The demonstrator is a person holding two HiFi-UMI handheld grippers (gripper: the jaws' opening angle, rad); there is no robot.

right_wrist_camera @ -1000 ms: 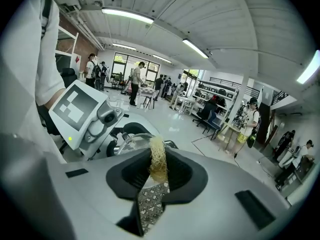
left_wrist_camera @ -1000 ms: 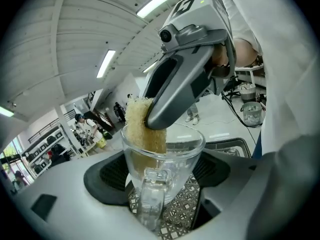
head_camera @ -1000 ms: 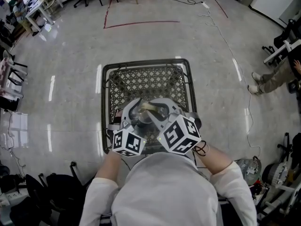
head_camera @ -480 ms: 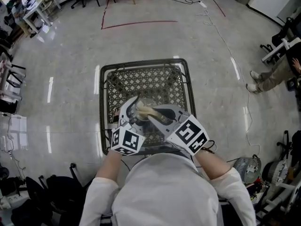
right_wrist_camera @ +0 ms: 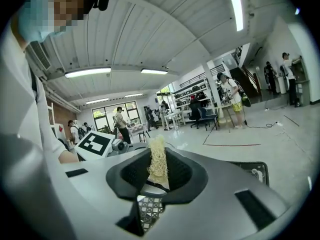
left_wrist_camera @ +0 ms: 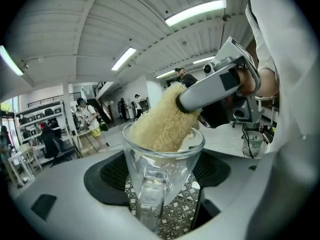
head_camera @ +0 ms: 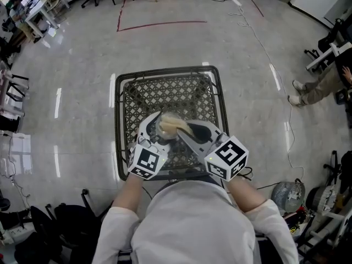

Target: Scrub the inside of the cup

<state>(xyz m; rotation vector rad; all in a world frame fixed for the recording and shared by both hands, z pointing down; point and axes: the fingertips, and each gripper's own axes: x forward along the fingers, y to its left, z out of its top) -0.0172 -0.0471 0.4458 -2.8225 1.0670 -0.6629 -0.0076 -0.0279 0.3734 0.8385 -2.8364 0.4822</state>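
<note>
My left claw (left_wrist_camera: pixel 160 180) is closed round the glass cup (left_wrist_camera: pixel 163 151), holding it over the mesh bench (head_camera: pixel 165 89), while my right claw (right_wrist_camera: pixel 157 173) is clamped on the scrubber (left_wrist_camera: pixel 159 124) (a pale, fibrous wad), whose end sits inside the cup's mouth.

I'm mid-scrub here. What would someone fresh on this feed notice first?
The glass cup sits dead centre of the left gripper view, clamped by the left gripper, and a straw-coloured scrubber pokes into its mouth from above. The right gripper pinches that scrubber's other end. In the head view, both work over a black mesh table on a shiny floor.
</note>
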